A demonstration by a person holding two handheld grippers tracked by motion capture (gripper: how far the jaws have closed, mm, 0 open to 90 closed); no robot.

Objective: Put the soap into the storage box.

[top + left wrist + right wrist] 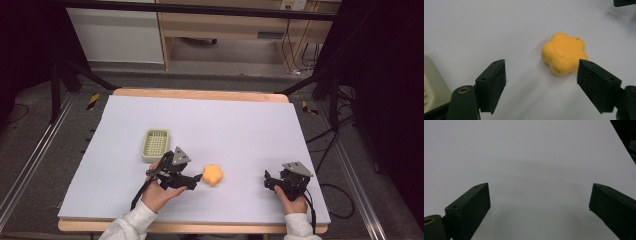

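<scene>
Empty slotted tray (155,144), soap (212,174) apart.

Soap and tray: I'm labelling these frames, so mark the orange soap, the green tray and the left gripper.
orange soap (564,53), left gripper view, embossed top face.
green tray (155,145), high view, slotted floor.
left gripper (541,83), left gripper view, midway between fingertips.

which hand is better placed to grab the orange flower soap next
Left. The left hand-held gripper sits right beside the orange flower-shaped soap, jaws open and pointed at it. The right hand-held gripper is open too, but farther off, with bare white table cover ahead of its jaws.
</scene>
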